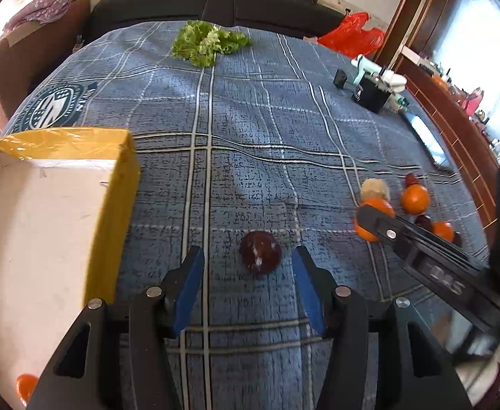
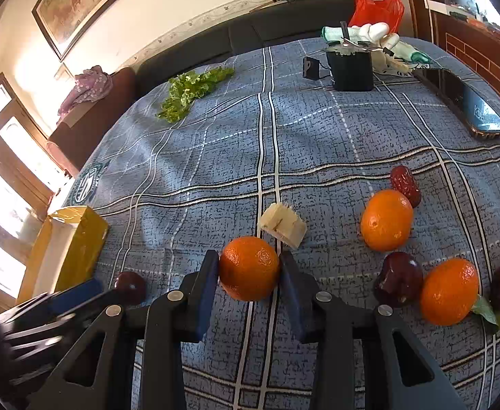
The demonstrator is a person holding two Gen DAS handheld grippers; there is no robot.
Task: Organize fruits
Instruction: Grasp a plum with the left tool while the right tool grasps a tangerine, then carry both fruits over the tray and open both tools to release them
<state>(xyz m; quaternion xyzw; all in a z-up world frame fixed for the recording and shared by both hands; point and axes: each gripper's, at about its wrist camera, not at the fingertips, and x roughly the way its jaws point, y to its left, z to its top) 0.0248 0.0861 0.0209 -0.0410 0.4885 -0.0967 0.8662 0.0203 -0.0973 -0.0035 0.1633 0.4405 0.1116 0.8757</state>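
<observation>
The right hand-held gripper (image 2: 248, 270) pinches a round orange tangerine (image 2: 250, 268); the left hand-held gripper (image 1: 248, 263), spread, straddles a dark red plum (image 1: 260, 252) beside the yellow cardboard box (image 1: 121, 188).

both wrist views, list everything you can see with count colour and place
oranges: four on cloth, orange; one between the right gripper's pads, three to its right; a fifth inside the box
dark red fruits: several, one ahead of the left gripper, others among the oranges
pale chunk: one, cream, behind the gripped orange
lettuce: one bunch, green, far side
box: one, yellow outside, white inside, left
plaid cloth: one, blue, under everything
black container: one, far right
phone: one, dark, right edge
red bag: one, far right
left gripper: black, blue pads, open
right gripper: black, blue pads, closed on the orange
</observation>
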